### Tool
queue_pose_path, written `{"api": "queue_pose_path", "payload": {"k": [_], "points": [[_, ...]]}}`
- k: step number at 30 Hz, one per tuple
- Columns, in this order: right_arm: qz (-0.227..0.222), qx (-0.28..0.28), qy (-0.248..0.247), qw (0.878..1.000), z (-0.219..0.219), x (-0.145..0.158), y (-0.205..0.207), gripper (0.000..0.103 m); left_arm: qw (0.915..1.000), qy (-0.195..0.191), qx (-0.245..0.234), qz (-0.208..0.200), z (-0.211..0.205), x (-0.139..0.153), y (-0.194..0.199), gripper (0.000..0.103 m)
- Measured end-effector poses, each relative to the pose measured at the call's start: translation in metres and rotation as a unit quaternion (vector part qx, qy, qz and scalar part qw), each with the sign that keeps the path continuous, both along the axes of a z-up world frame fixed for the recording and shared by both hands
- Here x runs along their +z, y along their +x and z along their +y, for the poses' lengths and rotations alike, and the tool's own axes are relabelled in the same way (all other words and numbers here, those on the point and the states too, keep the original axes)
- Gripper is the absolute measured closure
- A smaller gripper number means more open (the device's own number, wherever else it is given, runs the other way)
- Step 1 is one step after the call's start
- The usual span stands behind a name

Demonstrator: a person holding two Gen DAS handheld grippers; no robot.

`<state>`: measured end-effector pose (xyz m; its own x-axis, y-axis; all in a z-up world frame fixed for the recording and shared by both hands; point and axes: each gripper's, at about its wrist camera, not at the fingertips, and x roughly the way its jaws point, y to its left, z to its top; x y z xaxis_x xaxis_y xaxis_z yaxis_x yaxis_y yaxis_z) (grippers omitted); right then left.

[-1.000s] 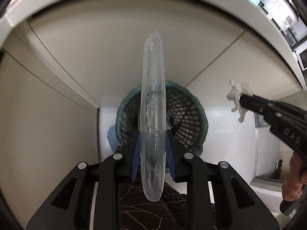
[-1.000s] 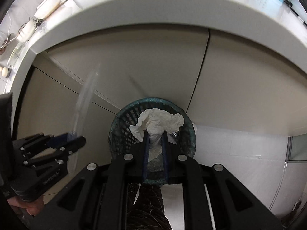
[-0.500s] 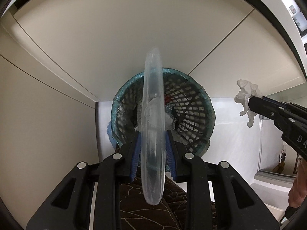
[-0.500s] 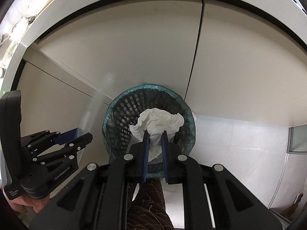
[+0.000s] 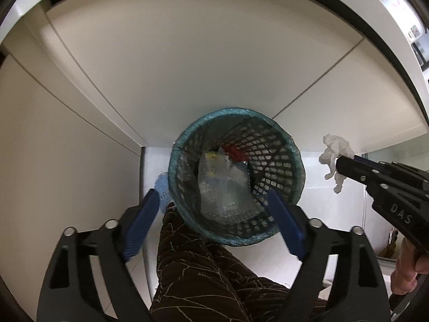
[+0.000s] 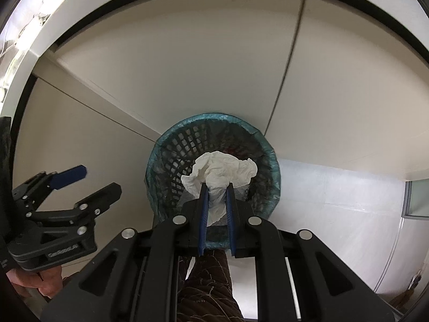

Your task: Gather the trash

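- Jaws, left gripper (image 5: 213,218): spread wide and empty, having just been opening; the clear plastic lid (image 5: 224,185) clamped upright between them a second ago now lies inside the waste basket (image 5: 291,147). One item binned.
- Jaws, right gripper (image 6: 216,185): closed tight on one crumpled white tissue (image 6: 222,170), hanging above the basket mouth; judged next to drop.
- Count: two grippers, one basket with teal liner, one tissue, one lid, one red scrap (image 5: 236,152) among other clear wrappings.

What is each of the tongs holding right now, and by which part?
The right tongs pinch the crumpled white tissue by its lower twisted end. The left tongs, jaws just opened, hold nothing.
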<state>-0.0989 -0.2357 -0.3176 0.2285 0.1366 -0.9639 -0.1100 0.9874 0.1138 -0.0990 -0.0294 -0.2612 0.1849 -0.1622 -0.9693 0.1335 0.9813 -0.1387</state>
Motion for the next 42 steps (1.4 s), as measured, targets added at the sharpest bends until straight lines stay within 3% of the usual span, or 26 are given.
{"api": "queue_pose_path", "payload": {"k": [2,4,12,21,30,38,42], "points": [[0.001,0.005,0.000,1.000,0.003,-0.004,0.002,0.091,1.0000,0.003,0.004,-0.002,0.004,0.001,-0.001,0.009],[0.003,0.011,0.001,1.000,0.007,-0.009,0.005,0.091,0.9999,0.001,0.009,-0.007,0.006,0.000,-0.001,0.006],[0.010,0.027,0.002,1.000,0.023,-0.031,0.012,0.090,0.9997,0.003,0.015,-0.020,0.025,0.012,-0.004,0.006],[0.020,0.034,-0.002,0.999,0.033,-0.040,0.013,0.084,0.9994,0.004,0.033,-0.004,0.034,-0.001,-0.005,0.006],[0.014,0.023,-0.002,1.000,0.035,-0.036,0.013,0.054,0.9997,0.001,0.024,-0.001,0.032,-0.003,-0.007,0.006],[-0.018,0.001,-0.009,1.000,0.028,-0.009,0.009,0.008,0.9995,0.003,0.031,-0.007,0.031,-0.002,-0.005,0.006],[-0.040,-0.010,-0.008,0.999,0.021,0.014,0.007,0.008,0.9994,-0.002,0.030,-0.016,0.028,0.011,-0.003,0.006]]}}
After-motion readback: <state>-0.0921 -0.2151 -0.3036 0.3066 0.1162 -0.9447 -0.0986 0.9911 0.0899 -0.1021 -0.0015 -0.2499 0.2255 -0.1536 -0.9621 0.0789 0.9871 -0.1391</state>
